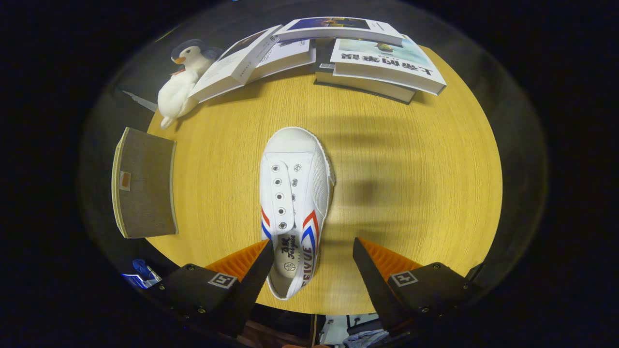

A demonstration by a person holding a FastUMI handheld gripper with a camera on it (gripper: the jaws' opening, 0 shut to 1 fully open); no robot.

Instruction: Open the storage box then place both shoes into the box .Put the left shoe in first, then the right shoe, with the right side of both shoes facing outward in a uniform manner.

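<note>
Your tongs [313, 251] are spread wide, holding nothing, hovering above the near edge of the round wooden table [411, 193]. The white shoe [295, 203] lies flat on the tabletop, sole down, its toe pointing away from you toward the far edge. Its heel end sits between your two fingers, but well off to the left: the left finger [256, 270] overlaps the shoe's heel opening in this view, and I can't tell whether it actually touches. The right finger [370, 270] stands clear of the shoe, with bare wood between them.

At the table's left edge you have the grey storage box [145, 181], a flat grey face with a pale rim toward you; what it holds can't be seen from here.

Along the far edge lie several books [367, 58], some stacked, some leaning on each other. A white plush penguin [181, 84] rests at the far-left edge, just beside the leftmost book.

Right of the shoe, the tabletop is open wood all the way to the right edge, crossed by soft shadows. Between shoe and box there's also a strip of bare wood.
</note>
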